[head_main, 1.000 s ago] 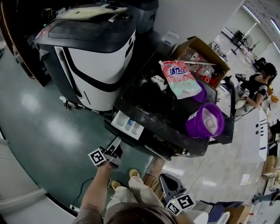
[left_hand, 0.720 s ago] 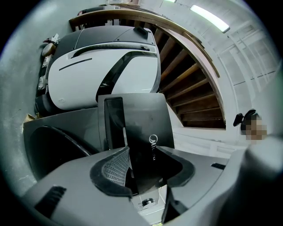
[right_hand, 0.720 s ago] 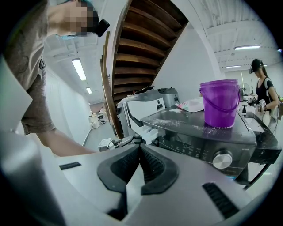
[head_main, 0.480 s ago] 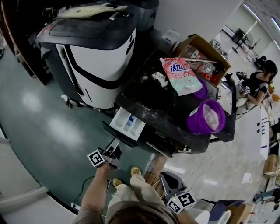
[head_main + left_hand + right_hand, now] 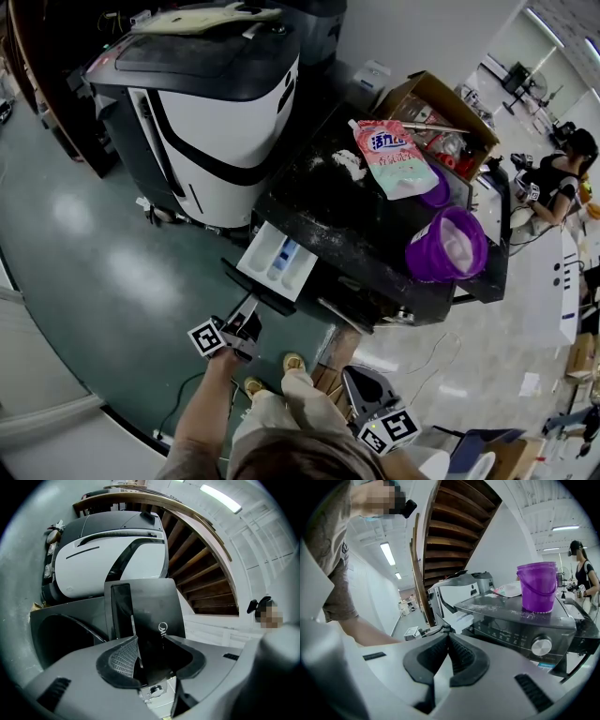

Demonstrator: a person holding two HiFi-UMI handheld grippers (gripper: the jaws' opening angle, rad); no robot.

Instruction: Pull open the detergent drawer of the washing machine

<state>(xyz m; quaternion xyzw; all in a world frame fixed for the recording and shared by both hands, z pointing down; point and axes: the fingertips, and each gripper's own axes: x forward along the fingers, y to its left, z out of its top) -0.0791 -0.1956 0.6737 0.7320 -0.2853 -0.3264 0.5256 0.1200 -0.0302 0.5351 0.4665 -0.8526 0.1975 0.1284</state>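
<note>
The left tongs (image 5: 250, 303) pinch the front of the pulled-out drawer (image 5: 277, 262); the right tongs (image 5: 447, 639), squeezed shut and empty, sit apart.

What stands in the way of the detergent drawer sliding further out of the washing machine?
Nothing visible. The drawer is partly out, its front panel gripped by the left gripper, and only floor lies beyond it.

The detergent drawer (image 5: 277, 263) now stands further out of the washing machine (image 5: 337, 220) than one second ago. The left tool (image 5: 251, 307) is closing its jaws, with the drawer's dark front panel between them.
</note>
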